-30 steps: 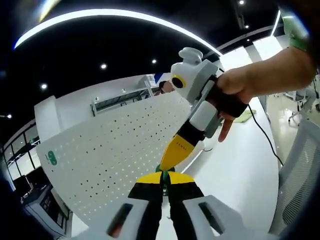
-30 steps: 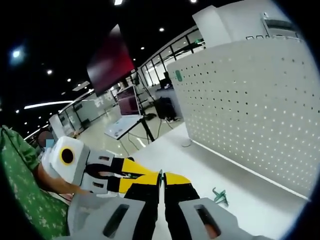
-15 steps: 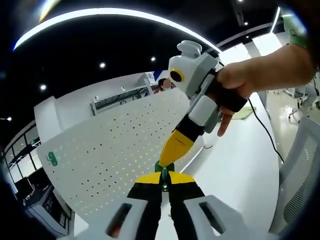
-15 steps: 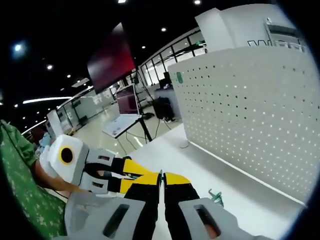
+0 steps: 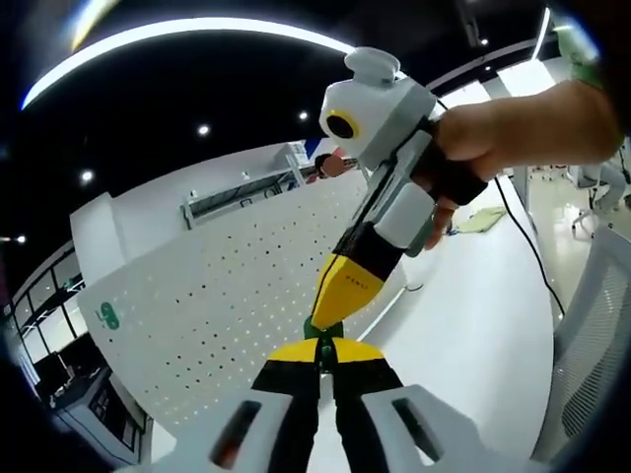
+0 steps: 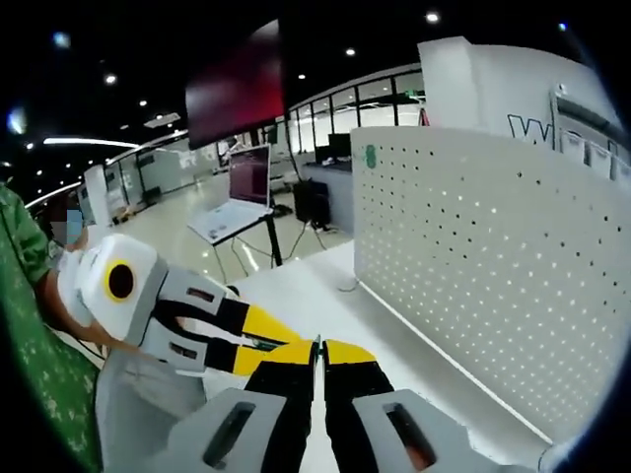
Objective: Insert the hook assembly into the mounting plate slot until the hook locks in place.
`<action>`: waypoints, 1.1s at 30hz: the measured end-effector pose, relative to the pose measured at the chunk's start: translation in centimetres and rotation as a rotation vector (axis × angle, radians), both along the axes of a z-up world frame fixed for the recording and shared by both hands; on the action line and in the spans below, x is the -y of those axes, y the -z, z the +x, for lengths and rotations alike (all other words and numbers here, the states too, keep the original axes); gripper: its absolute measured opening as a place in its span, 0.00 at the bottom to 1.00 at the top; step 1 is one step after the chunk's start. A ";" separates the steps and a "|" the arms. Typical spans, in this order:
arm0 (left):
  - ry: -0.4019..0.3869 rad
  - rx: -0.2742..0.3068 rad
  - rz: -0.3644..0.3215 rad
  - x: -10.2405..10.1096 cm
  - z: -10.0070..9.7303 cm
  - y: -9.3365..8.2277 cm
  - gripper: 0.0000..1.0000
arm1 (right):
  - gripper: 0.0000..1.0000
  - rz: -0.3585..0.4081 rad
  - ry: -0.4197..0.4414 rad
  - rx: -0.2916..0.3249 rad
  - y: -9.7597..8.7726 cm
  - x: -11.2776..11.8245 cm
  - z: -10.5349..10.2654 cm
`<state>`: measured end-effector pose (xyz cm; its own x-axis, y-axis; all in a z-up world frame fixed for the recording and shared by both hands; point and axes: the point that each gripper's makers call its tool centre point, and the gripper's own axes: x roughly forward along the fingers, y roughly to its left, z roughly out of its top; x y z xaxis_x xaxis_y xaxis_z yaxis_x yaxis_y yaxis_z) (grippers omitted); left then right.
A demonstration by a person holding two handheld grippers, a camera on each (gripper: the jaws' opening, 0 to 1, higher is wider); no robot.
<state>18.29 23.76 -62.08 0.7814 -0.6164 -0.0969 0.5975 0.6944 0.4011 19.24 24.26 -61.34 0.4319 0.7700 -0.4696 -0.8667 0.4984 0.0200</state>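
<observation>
In the left gripper view my left tongs (image 5: pixel 322 352) rise from the bottom with their yellow-tipped jaws drawn together, and a small green piece, the hook assembly (image 5: pixel 317 327), sits pinched right at their tips. My right tongs (image 5: pixel 335 301) come down into that view from the upper right, held in my hand (image 5: pixel 488 133), and their yellow tip meets the same green piece from above; whether those jaws actually clamp the hook I cannot tell from here. Behind both stands the white perforated mounting plate (image 5: pixel 207 315), upright on the white desk (image 5: pixel 473 335), with a small green mark near its lower left corner. In the right gripper view my right tongs (image 6: pixel 317 350) show their jaws pressed close with barely a slit between them, and my left tongs (image 6: pixel 258 337) reach in from the left, their yellow tip touching mine. The hook itself is hidden there behind the jaws. The mounting plate (image 6: pixel 493 286) stands to the right, apart from both tongs, with the desk (image 6: pixel 315 296) running along its foot and a laptop (image 6: pixel 242 192) on a stand farther back.
</observation>
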 end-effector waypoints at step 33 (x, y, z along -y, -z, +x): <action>-0.024 0.006 -0.061 -0.9 0.7 -0.8 0.02 | 0.18 0.122 0.068 0.238 -5.6 1.7 1.0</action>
<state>19.02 24.65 -61.30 0.7967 -0.6019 -0.0548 0.5777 0.7318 0.3614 20.29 22.52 -55.77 0.5720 0.7799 -0.2543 -0.8186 0.5623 -0.1168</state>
